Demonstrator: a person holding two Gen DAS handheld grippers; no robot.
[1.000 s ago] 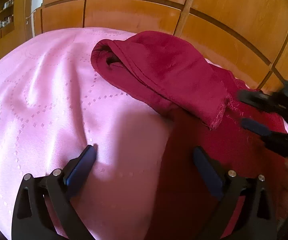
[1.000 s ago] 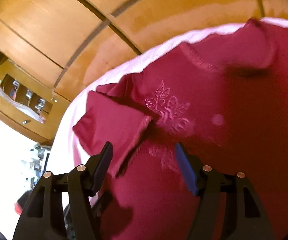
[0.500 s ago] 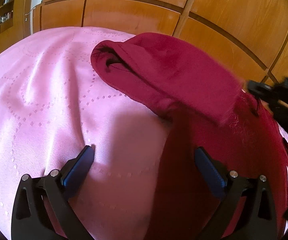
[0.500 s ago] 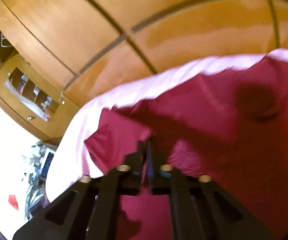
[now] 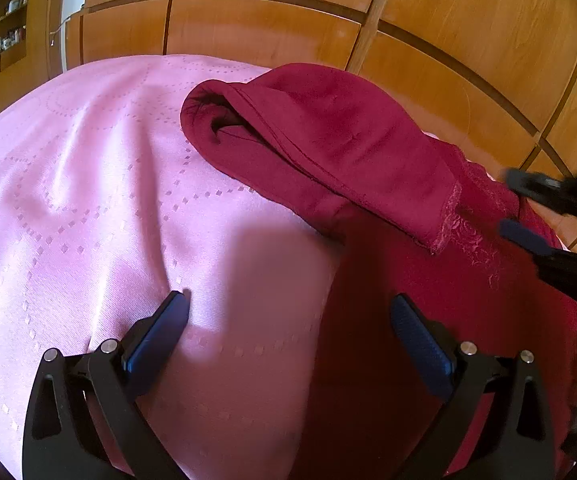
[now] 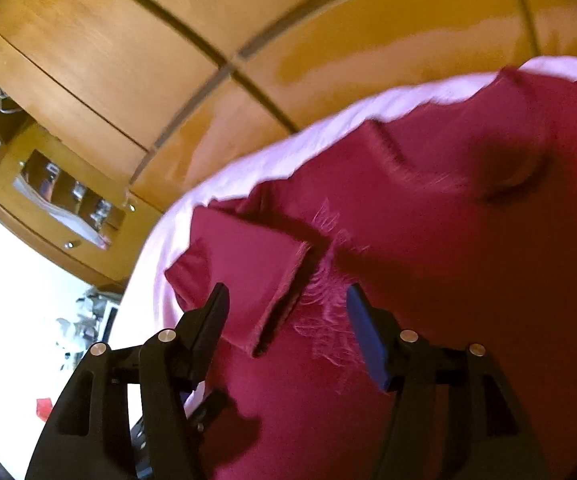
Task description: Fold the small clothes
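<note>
A dark red garment [image 5: 428, 280] with embroidered flowers lies on the pink bedspread [image 5: 88, 220]. One sleeve [image 5: 328, 144] is folded over its body. My left gripper [image 5: 288, 316] is open and empty, low over the garment's left edge. My right gripper [image 6: 288, 308] is open and empty just above the other folded sleeve [image 6: 248, 272] and the embroidery [image 6: 328, 308]. The right gripper also shows at the right edge of the left wrist view [image 5: 528, 216].
Wooden wardrobe doors [image 5: 268, 20] stand close behind the bed. In the right wrist view an open wooden drawer unit [image 6: 60, 208] sits to the left, beyond the bed's edge, over a bright floor [image 6: 16, 320].
My right gripper was open, shut half a second ago over the sleeve, and is open again now, with the sleeve lying folded. My left gripper has barely moved.
</note>
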